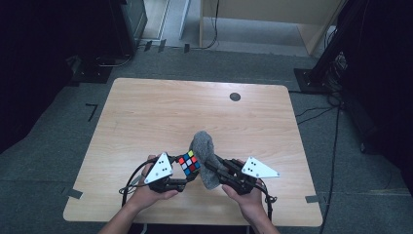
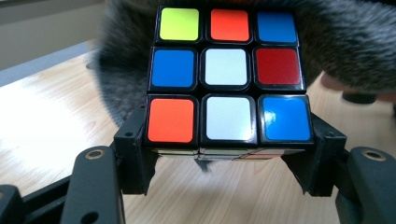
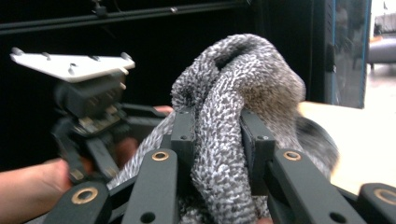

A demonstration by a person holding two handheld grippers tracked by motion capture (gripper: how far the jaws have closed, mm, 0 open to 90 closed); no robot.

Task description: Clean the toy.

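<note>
**Above the bench's near edge: cube held for wiping**

Near the middle, the left tool [image 1: 181,171] clamps the multicoloured plastic puzzle cube [image 1: 189,163] by its sides, faces exposed; the right tool [image 1: 214,168], pinched shut on the grey knitted cloth [image 1: 204,156], bunches it against the cube, probably for cleaning

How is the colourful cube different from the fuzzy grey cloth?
The cube is hard-looking, with flat sides and bright squares of many colours; the cloth is floppy, fuzzy and speckled grey. The cube keeps sharp corners, while the cloth is bunched and folded. The cube sits in the left tool, the cloth in the right tool. Both are pinched between black jaws above the table.
</note>
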